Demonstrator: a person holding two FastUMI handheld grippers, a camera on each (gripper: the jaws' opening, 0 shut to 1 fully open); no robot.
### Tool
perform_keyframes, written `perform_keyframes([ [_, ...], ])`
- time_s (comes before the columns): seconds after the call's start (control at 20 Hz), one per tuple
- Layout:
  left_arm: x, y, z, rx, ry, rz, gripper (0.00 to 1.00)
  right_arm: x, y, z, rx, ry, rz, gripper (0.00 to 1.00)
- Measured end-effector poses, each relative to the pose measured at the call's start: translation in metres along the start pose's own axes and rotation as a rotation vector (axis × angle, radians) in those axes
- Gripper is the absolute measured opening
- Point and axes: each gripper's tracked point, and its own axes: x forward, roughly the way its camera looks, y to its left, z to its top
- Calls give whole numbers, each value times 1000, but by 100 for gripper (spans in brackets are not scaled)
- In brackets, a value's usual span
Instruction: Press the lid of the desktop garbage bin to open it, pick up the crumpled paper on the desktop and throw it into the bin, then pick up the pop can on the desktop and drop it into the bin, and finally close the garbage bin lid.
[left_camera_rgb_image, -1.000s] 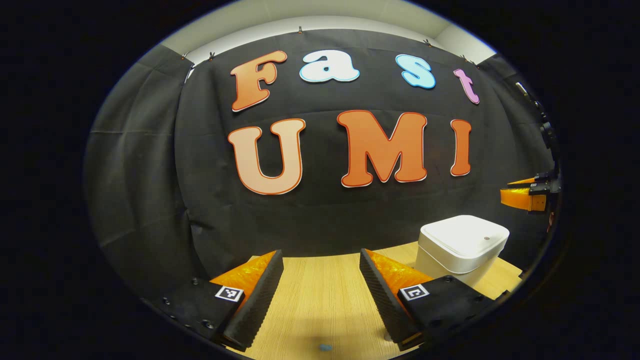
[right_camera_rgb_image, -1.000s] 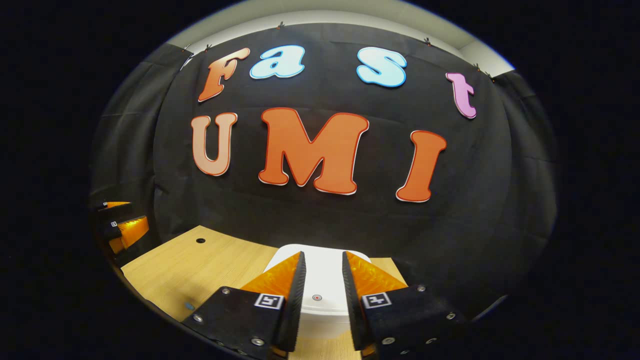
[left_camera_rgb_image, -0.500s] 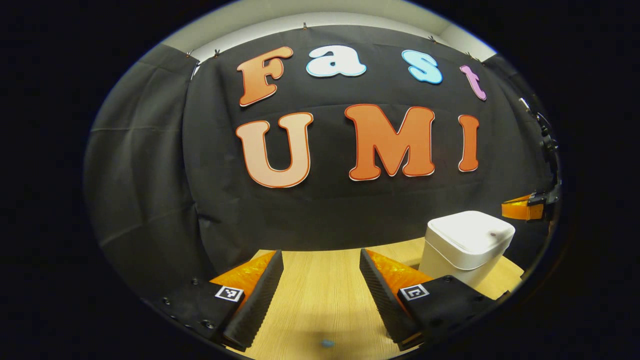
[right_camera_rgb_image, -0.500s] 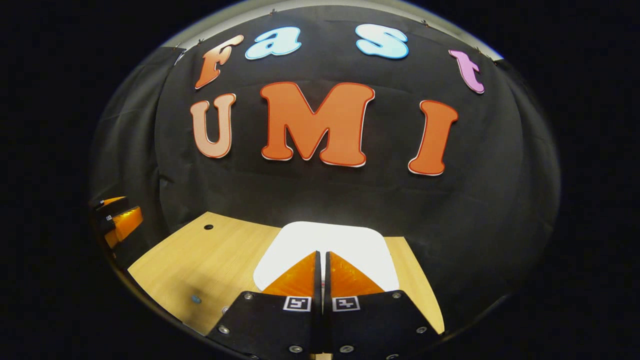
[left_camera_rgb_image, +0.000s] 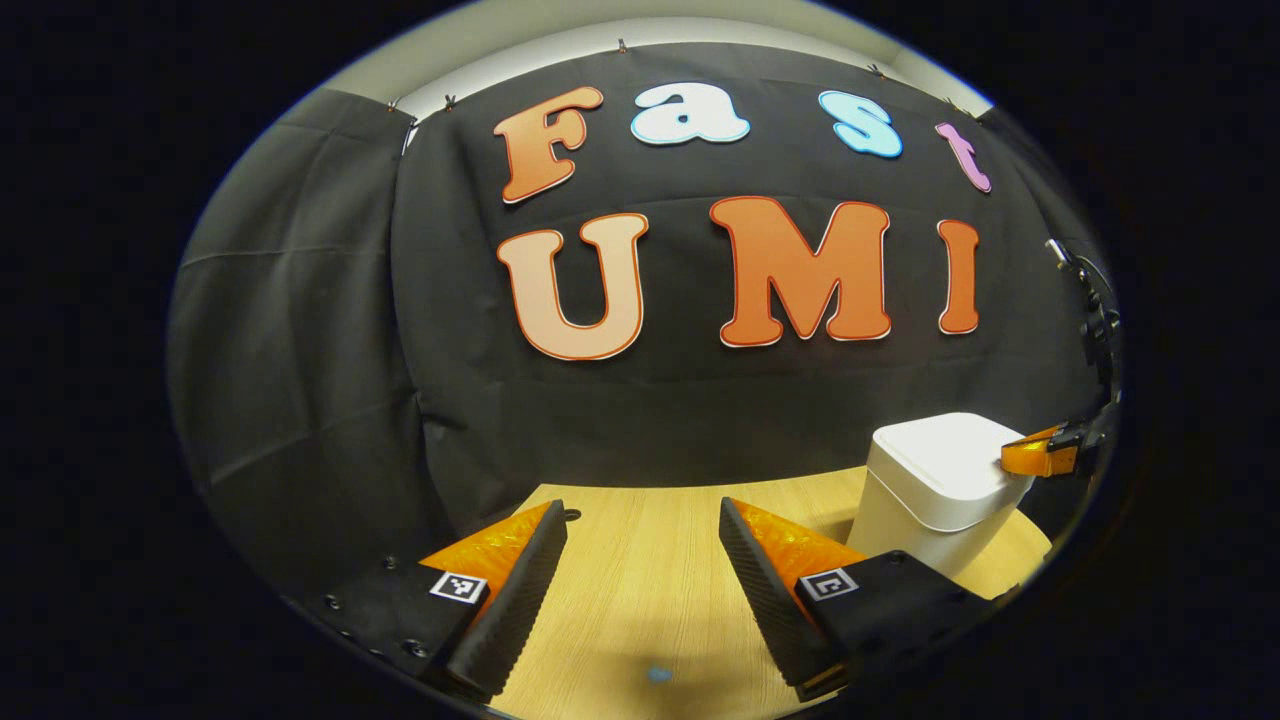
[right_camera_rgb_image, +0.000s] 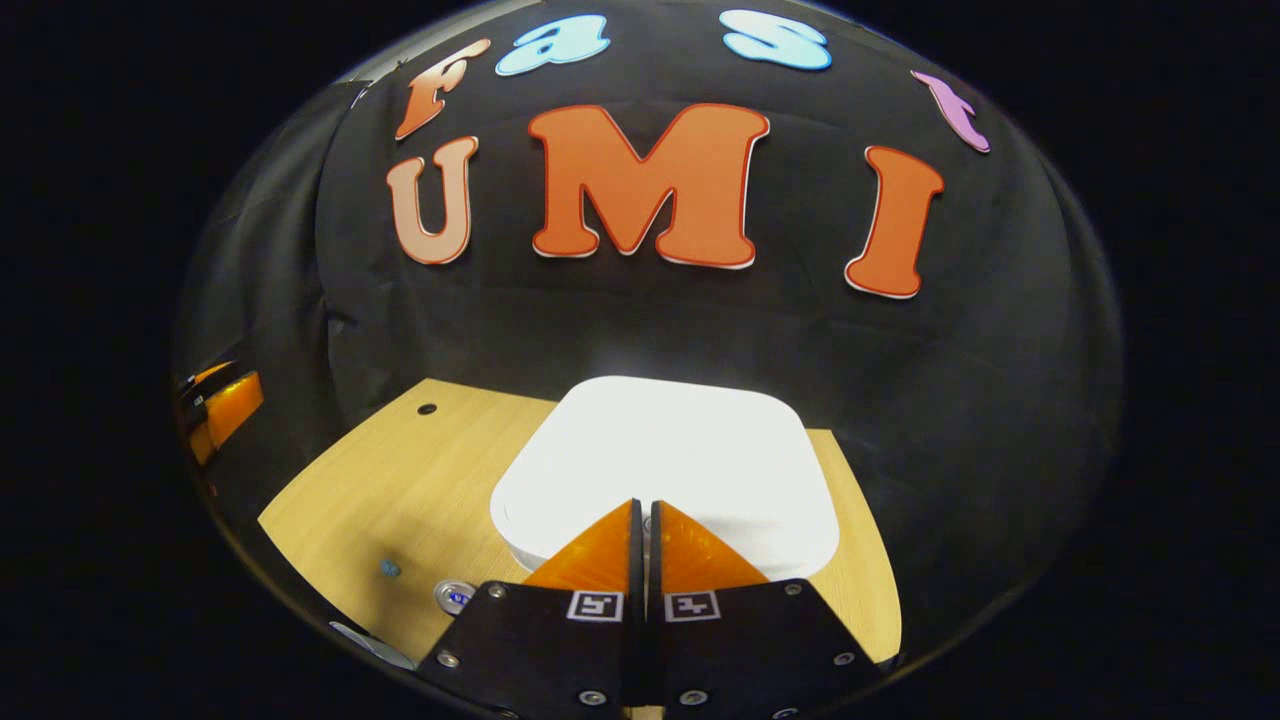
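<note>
The counter (right_camera_rgb_image: 400, 480) carries the white bin (right_camera_rgb_image: 665, 470), lid down, right tool (right_camera_rgb_image: 643, 515) pinched narrow at its near edge; an off-centre push may tip it. The left tool (left_camera_rgb_image: 640, 560) hangs wide; what looks like the can top (right_camera_rgb_image: 452, 596) sits near

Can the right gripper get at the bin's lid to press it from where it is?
Probably yes. The right gripper, its fingers closed together, sits just over the near edge of the bin's lid, and the left gripper view shows its tip at the lid's rim. Nothing lies between them.
</note>
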Motion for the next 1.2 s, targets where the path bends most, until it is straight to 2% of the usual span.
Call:
perform_keyframes([
  [0.2, -2, -5, -9, -4, 32, 24, 100, -2, 2, -5, 21, 68, 57, 1],
  [0.25, -3, -7, -9, -7, 37, 28, 98, -4, 1, -3, 40, 86, 75, 1],
  [0.35, -7, -13, -9, -6, 44, 39, 98, -1, -2, -5, 78, 97, 102, 1],
  [0.45, -9, -17, -8, -3, 42, 50, 98, -2, -1, -4, 44, 70, 123, 1],
  [0.7, -13, -15, -8, 1, 33, 58, 99, -11, -2, 17, 22, -27, 131, 1],
  [0.8, -8, -9, -10, 1, 33, 48, 99, -16, -3, 36, 12, -100, 113, 1],
  [0.95, 1, 0, -14, -5, 41, 12, 99, -23, -5, 51, -28, -173, 44, 1],
  [1.15, 16, 20, -21, -6, 52, -21, 100, -45, 21, 99, 3, -347, 32, 1],
  [1.2, 19, 24, -24, -12, 56, -31, 95, -52, 23, 108, -2, -390, 14, 1],
])
